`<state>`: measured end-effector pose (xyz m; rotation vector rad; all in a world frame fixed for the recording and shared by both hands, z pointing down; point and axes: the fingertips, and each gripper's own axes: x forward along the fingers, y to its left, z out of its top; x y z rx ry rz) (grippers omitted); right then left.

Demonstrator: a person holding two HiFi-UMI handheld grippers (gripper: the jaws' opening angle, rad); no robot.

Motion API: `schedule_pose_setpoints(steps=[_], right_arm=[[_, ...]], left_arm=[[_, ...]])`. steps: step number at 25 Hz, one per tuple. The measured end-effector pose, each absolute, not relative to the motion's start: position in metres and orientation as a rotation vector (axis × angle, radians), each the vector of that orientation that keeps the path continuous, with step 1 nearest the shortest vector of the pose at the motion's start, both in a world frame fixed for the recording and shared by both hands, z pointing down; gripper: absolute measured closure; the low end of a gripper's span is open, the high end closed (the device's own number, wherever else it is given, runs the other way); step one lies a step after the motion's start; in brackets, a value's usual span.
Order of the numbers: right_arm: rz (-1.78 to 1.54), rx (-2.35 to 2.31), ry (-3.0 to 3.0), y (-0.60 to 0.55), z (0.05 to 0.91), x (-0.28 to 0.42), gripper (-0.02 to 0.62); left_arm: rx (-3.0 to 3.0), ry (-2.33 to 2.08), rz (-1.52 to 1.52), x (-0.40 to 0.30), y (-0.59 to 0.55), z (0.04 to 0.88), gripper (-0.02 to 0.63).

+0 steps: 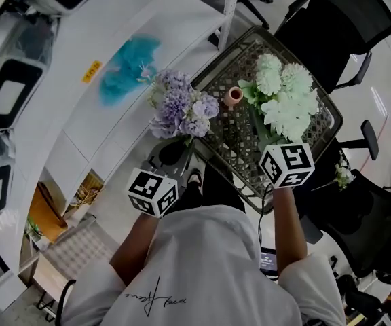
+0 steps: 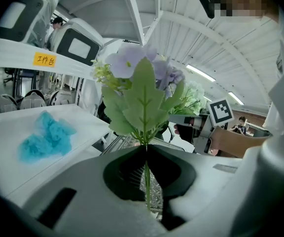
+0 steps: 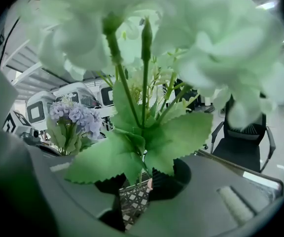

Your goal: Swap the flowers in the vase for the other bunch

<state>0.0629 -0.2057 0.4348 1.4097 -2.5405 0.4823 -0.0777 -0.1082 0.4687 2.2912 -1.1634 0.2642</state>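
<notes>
Left gripper point(image 2: 146, 149) fingers pinch the purple bunch point(image 1: 178, 104) stem at the table point(image 1: 229, 138) edge. Right gripper point(image 3: 139, 177) fingers clamp the white bunch point(image 1: 287, 94) stems above it. Vase point(image 1: 233, 96) looks empty (narrow mouth), so gather stems upright, centre, lower slowly.

We can make out only two printed things. At the upper left of the left gripper view, a yellow label point(image 2: 45, 59) sits on a white beam point(image 2: 9, 52), its dark characters too blurred to read. Low in the head view, a thin script print point(image 1: 153, 294) crosses the white shirt point(image 1: 209, 257), illegible.
</notes>
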Motion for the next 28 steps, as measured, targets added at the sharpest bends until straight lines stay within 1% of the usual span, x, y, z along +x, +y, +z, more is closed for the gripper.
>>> schedule_pose_setpoints(steps=[28], right_arm=[[0.509,1.394,-2.487,-0.244,0.468,0.059,0.504]], left_arm=[[2.217,-1.203,0.24,-0.095,-0.12,0.477,0.589]])
